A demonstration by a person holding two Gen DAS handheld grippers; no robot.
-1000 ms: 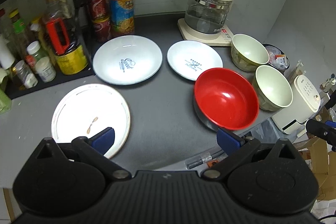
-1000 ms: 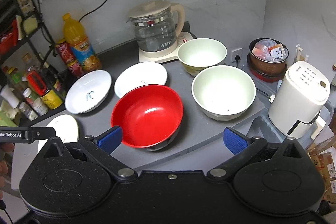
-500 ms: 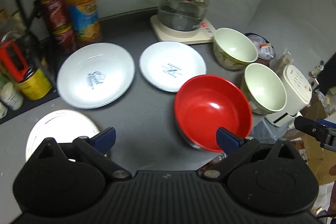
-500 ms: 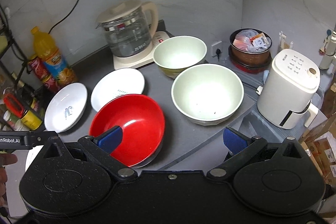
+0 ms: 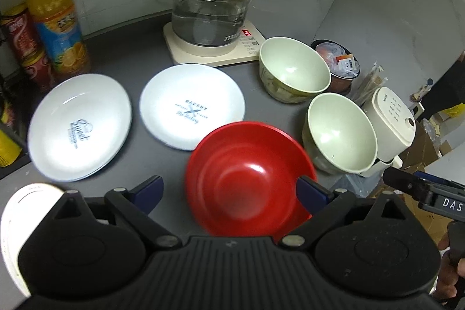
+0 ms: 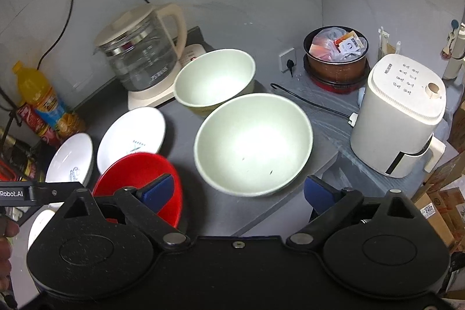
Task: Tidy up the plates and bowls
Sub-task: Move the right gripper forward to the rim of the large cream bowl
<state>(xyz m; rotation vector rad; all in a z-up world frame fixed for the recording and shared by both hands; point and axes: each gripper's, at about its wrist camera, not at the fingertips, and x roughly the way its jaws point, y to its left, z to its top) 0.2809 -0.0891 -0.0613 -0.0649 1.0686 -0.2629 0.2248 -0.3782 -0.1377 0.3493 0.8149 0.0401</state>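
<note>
On the grey counter a red bowl [image 5: 247,179] sits at the front, under my open, empty left gripper [image 5: 229,191]. Two white printed plates [image 5: 80,127] [image 5: 191,109] lie behind it, and a third white plate [image 5: 17,211] shows at the left edge. Two pale green bowls [image 5: 293,71] [image 5: 340,132] stand to the right. In the right wrist view my open, empty right gripper [image 6: 241,191] hovers over the near rim of the nearer green bowl [image 6: 252,141]; the farther green bowl [image 6: 213,77] and the red bowl [image 6: 136,173] also show.
A glass kettle [image 5: 212,7] on its base stands at the back. An orange juice bottle [image 5: 55,13] and red cans [image 5: 23,39] stand at the back left. A white appliance [image 6: 401,112] and a pot of packets [image 6: 335,54] stand right, beyond the counter edge.
Both grippers have moved right and closer to the counter. The left one is now over the red bowl, the right one over the nearer green bowl. The dishes have not moved.
</note>
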